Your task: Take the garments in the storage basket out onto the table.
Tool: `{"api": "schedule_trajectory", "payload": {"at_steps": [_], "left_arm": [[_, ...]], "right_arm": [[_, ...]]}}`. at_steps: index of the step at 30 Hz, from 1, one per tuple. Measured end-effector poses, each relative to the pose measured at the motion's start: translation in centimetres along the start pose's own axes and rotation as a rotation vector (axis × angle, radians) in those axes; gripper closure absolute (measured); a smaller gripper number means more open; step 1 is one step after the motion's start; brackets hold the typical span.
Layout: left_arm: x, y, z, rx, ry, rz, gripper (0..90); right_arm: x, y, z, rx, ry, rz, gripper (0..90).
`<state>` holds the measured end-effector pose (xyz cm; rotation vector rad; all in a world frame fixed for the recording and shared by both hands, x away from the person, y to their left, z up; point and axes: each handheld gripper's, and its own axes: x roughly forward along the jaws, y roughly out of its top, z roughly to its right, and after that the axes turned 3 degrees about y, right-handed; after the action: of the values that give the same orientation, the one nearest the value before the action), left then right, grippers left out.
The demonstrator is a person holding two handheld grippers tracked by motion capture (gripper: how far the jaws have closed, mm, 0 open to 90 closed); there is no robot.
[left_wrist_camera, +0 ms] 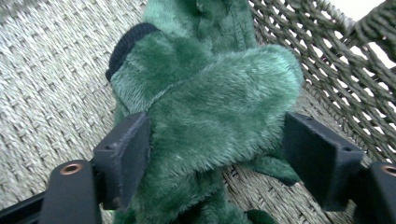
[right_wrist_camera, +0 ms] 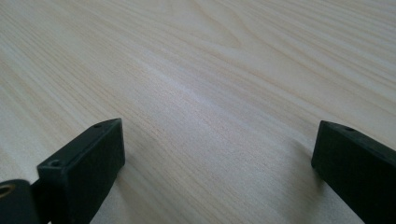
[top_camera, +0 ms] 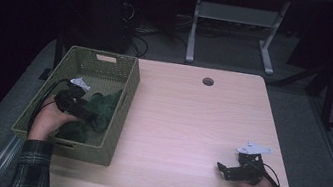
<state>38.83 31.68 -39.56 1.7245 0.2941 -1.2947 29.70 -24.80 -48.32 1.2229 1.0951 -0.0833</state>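
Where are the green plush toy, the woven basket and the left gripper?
green plush toy (left_wrist_camera: 210,107), left gripper view, on its furry middle
woven basket (top_camera: 125,102), high view, on its right wall
left gripper (top_camera: 91,116), high view, midway between its jaws

You're looking at a plush toy (left_wrist_camera: 205,107) of soft, shaggy green pile with a black ribbed knit band. Your basket (left_wrist_camera: 56,93) is rough woven wicker, matt olive. The table (right_wrist_camera: 224,74) is smooth pale wood grain with a faint sheen. The jaws are matt black plastic.
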Motion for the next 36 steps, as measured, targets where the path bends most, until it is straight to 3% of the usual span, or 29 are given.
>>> {"api": "schedule_trajectory", "payload": {"at_steps": [2, 8, 11, 17, 25, 28, 36], "left_arm": [[0.0, -0.1, -0.1, -0.008, -0.008, -0.002, 32.0], [0.0, -0.3, -0.4, -0.002, -0.035, -0.02, 64.5], [-0.1, -0.4, -0.6, -0.026, -0.052, -0.031, 79.5], [-1.3, -0.2, -0.8, -0.069, -0.055, 0.02, 81.9], [-3.0, -0.1, -1.1, -0.132, -0.088, 0.1, 82.1], [-3.5, -0.1, -1.2, -0.163, -0.12, 0.135, 82.3], [-5.1, 0.3, -0.7, -0.175, -0.135, 0.193, 83.0]], "right_arm": [[0.0, 0.0, 0.0, 0.0, 0.0, 0.0, 2.4], [0.0, 0.0, 0.0, 0.0, 0.0, 0.0, 2.4], [0.0, 0.0, 0.0, 0.0, 0.0, 0.0, 2.4], [0.0, 0.0, 0.0, 0.0, 0.0, 0.0, 2.4], [0.0, 0.0, 0.0, 0.0, 0.0, 0.0, 2.4], [0.0, 0.0, 0.0, 0.0, 0.0, 0.0, 2.4], [0.0, 0.0, 0.0, 0.001, 0.0, 0.0, 2.4]]}}
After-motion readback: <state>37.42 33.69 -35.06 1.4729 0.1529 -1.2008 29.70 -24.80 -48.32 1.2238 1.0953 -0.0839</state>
